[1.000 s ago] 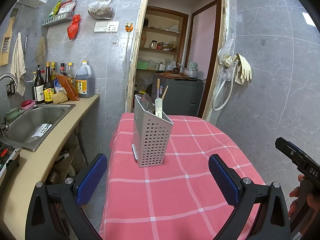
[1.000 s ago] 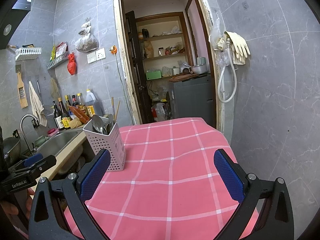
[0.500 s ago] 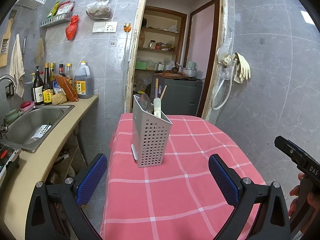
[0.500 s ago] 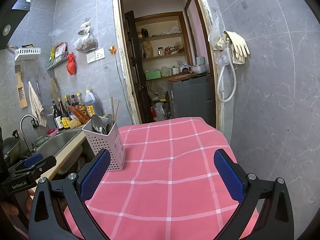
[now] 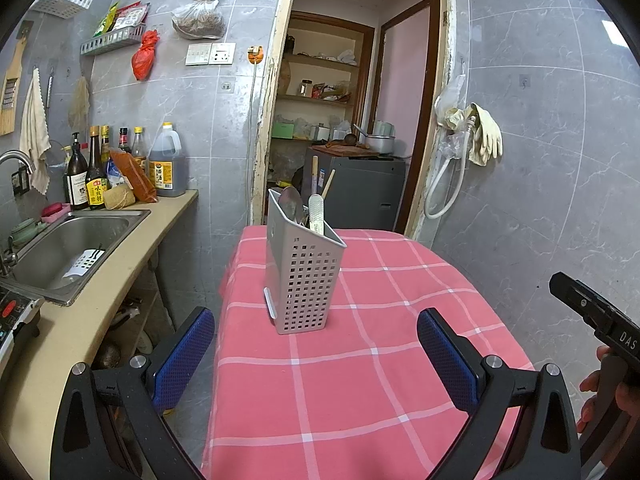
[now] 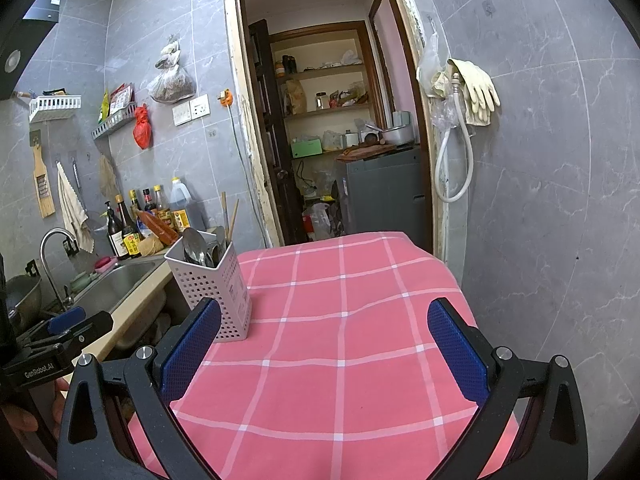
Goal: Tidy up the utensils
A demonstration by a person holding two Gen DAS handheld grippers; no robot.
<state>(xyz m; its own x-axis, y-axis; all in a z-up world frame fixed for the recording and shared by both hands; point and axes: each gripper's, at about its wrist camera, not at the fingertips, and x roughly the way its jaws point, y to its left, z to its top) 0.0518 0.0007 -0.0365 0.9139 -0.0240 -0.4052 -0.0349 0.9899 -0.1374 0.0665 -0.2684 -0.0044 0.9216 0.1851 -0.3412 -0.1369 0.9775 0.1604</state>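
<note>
Two grippers, both with jaws wide apart and holding nothing. Your left gripper (image 5: 316, 354) hung over the tabletop (image 5: 360, 380) with the pink checked cloth, just short of the utensil caddy (image 5: 302, 276). The caddy stood upright near the cloth's sink-side edge, with a metal spoon (image 5: 291, 204), a white-handled utensil (image 5: 316, 212) and chopsticks (image 5: 328, 189) upright inside it. Your right gripper (image 6: 326, 350) sat to the caddy's right, its left pad (image 6: 188, 354) just in front of the caddy's base. Sink (image 5: 60, 248) lay left of the caddy.
</note>
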